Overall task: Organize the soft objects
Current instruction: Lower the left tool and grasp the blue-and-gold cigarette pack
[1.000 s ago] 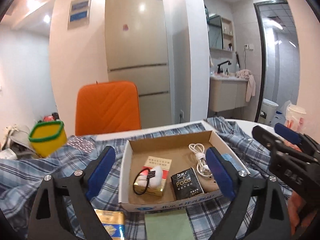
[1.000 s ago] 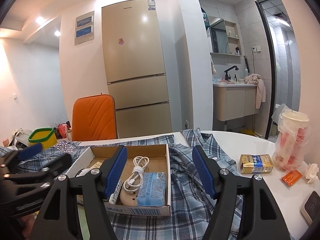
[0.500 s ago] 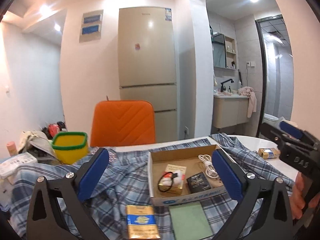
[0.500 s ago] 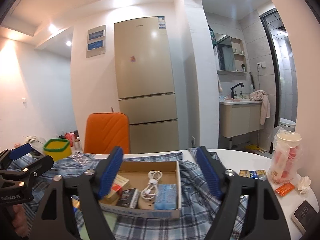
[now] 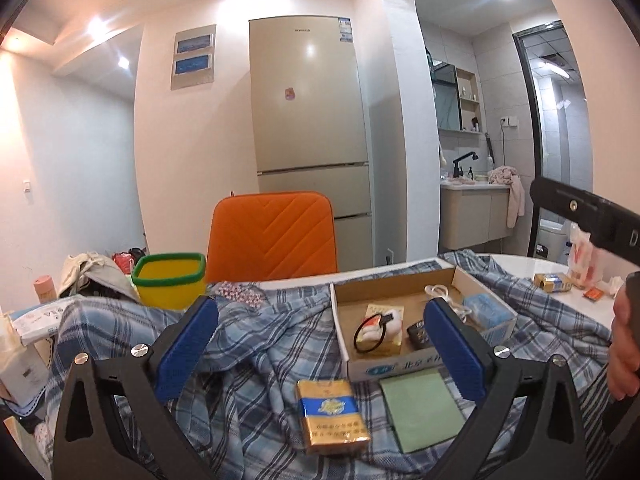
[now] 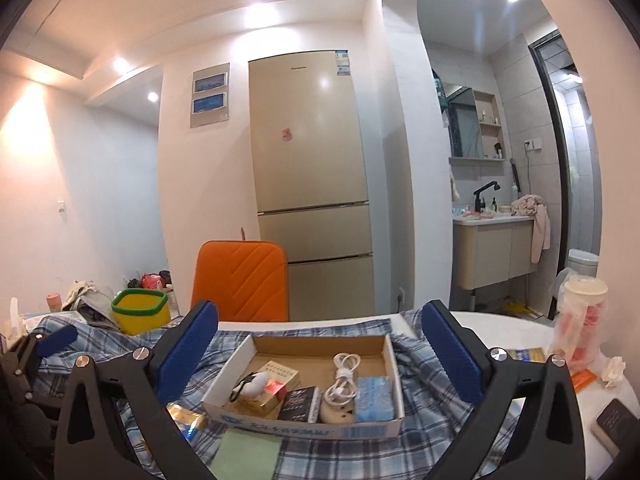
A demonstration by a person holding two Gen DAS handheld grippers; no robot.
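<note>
Grippers farther from box, wider

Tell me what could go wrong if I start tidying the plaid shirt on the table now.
The cardboard box of small items sits on the plaid shirt, so pulling the cloth would likely drag or tip it. The gold cigarette pack and green pad also lie loose on the fabric and could slide off.
</note>
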